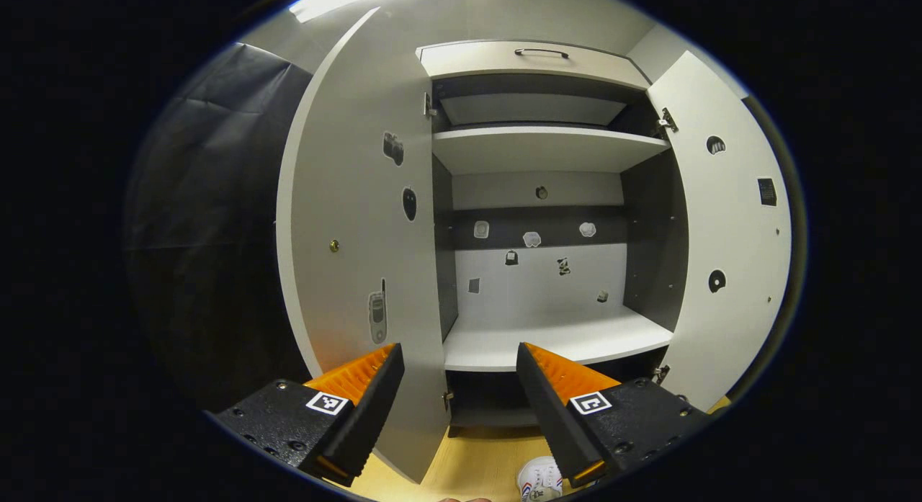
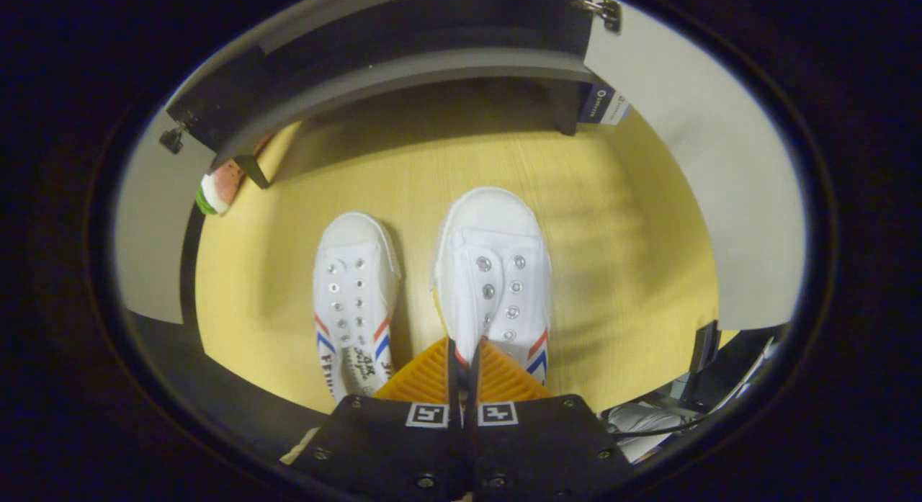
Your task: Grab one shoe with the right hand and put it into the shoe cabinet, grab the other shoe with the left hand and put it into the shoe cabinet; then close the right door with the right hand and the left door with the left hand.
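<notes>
Two white canvas sneakers sit side by side on the yellow wood floor [image 2: 619, 221], toes pointing toward the shoe cabinet [image 1: 555, 149]. In the right gripper view, the right gripper [image 2: 464, 358] is pinched tight on the back rim of the right-hand sneaker [image 2: 493, 271], fingers pressed nearly together on a thin fold of canvas at the heel opening. The left-hand sneaker [image 2: 354, 286] lies just beside it, apart from the gripper, w/ red and blue stripes on its side.

Handling, as a guess: canvas shoes look light and soft; the upper will fold under a pinch, so the shoe may dangle toe-down and swing. The heel rim or tongue edge is the sensible hold; the rubber sole is stiffer but too wide for a pinch.

In the left gripper view, the left gripper [image 1: 457, 365] hangs spread wide, holding nothing, facing the cabinet interior. Both doors stand open: left door [image 1: 360, 221], right door [image 1: 727, 221]. Inside, approx three shelves and one drawer w/ a handle on top; small stickers dot the back wall and doors. The toe of a sneaker [image 1: 540, 480] peeks in at the bottom

Count: 2 sneakers, 2 doors, 2 grippers
</notes>
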